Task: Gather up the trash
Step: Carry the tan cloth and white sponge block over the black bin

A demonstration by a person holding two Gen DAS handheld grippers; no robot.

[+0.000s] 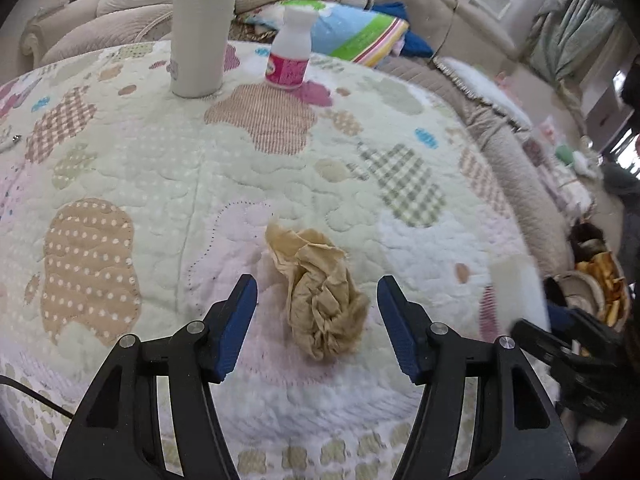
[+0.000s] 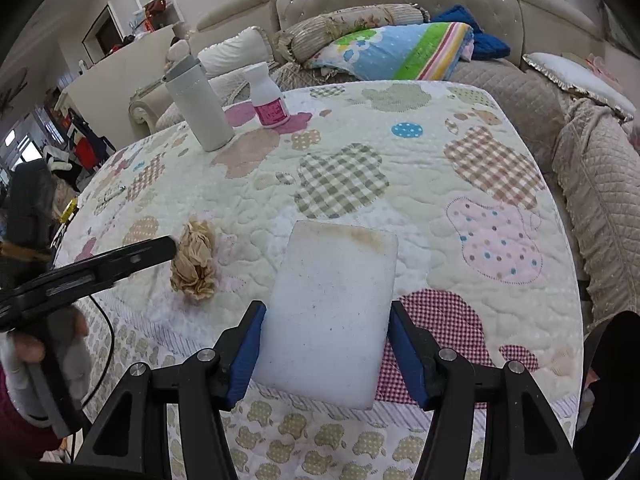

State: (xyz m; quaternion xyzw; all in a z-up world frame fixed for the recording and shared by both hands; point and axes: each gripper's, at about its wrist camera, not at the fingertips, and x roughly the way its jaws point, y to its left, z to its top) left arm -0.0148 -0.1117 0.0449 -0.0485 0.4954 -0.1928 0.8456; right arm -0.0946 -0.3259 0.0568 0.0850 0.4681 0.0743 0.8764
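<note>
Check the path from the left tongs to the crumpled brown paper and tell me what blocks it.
Nothing visible does. The left tongs stand open with the crumpled brown paper lying on the quilt between the pads, which don't press it. The white tumbler and small bottle stand far behind.

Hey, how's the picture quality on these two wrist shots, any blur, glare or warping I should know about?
Left wrist view: soft even light, no glare; strong fisheye bulges the quilted cover; crumpled brown paper fairly sharp, the right gripper at the right edge smeared by motion blur. Right wrist view: same barrel warp, dark corners; white sponge crisp, the left gripper and hand at the left blurred.
</note>
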